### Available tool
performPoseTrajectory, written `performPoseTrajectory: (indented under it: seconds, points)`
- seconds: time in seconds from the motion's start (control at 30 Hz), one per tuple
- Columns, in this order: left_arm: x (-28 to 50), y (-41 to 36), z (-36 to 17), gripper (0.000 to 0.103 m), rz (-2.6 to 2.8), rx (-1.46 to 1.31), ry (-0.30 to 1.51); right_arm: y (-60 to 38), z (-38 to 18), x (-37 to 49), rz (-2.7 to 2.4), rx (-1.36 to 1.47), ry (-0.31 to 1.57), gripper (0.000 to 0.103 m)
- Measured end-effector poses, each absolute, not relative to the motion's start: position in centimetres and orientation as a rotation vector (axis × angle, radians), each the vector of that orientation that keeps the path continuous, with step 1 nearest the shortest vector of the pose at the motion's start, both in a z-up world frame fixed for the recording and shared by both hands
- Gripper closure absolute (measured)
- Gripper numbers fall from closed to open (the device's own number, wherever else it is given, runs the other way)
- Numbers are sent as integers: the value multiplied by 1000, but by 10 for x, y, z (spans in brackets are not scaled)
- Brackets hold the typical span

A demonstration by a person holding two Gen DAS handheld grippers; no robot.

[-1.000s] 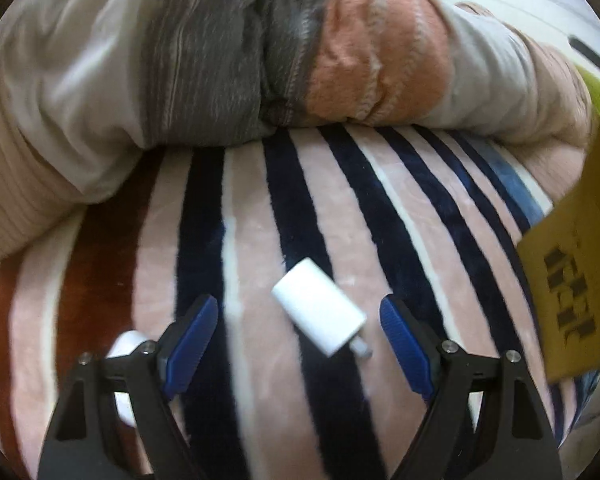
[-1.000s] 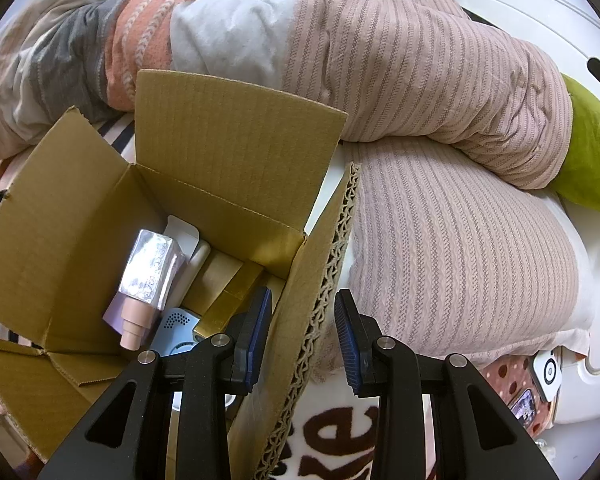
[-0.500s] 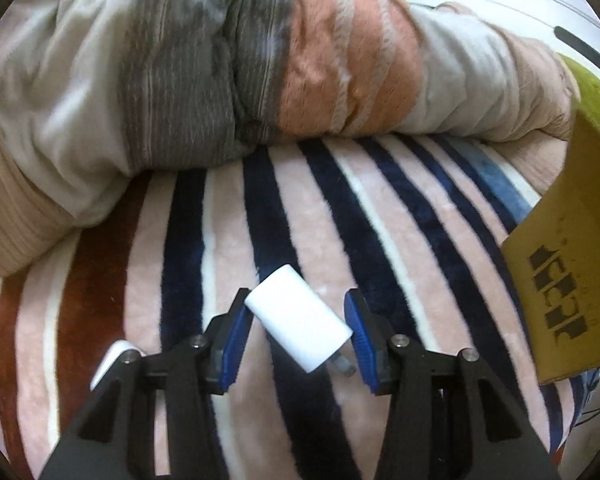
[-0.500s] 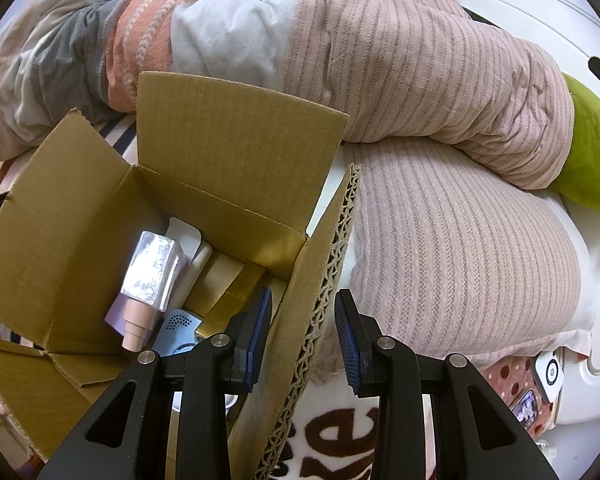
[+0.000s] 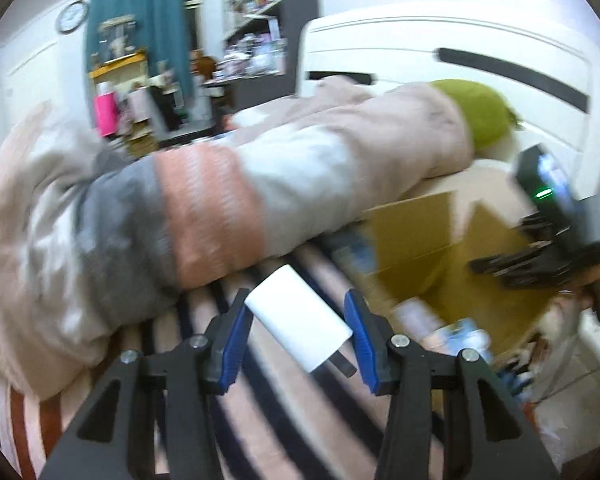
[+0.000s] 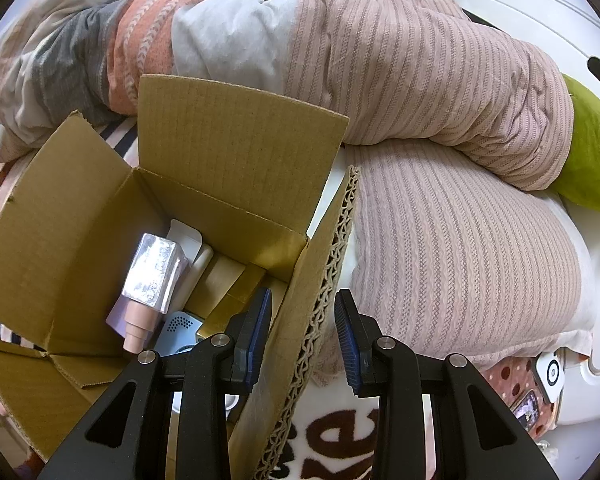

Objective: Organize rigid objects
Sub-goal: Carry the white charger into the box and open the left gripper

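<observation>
My left gripper (image 5: 298, 330) is shut on a white plug adapter (image 5: 296, 316), metal prongs pointing lower right, and holds it in the air above the striped blanket (image 5: 268, 412). The view is motion-blurred. The open cardboard box (image 5: 440, 248) lies ahead to the right. My right gripper (image 6: 303, 336) straddles the box's right flap (image 6: 312, 304), one blue pad on each side, with small gaps, so I cannot tell if it grips. Inside the box (image 6: 80, 208) lie a silver-capped pink bottle (image 6: 148, 284), a white carton and a blue device (image 6: 180, 330).
A rolled pink, grey and orange quilt (image 6: 340, 64) runs behind the box. A green cushion (image 6: 592, 160) and white headboard (image 5: 460, 52) are at the right. The other gripper's body (image 5: 556, 224) shows at the right edge of the left wrist view. Shelves and a teal curtain stand beyond.
My left gripper closed on the white adapter, lifted it off the blanket and swung right toward the box. The right gripper and box flap have not moved.
</observation>
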State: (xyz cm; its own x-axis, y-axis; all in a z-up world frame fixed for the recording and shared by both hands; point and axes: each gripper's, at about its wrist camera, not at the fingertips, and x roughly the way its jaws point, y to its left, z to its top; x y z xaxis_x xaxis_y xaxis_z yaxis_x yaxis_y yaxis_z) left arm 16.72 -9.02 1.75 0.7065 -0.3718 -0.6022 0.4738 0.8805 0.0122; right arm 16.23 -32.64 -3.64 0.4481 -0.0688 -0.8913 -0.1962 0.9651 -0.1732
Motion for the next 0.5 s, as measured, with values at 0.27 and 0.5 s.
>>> performPoseTrajectory:
  seconds: [0.27, 0.5]
  points:
    - [173, -171, 33, 60, -642, 209, 687, -329, -35, 161, 84, -261, 1105, 75]
    - [186, -222, 9, 59, -699, 267, 821, -328, -35, 160, 89, -267, 1103, 75]
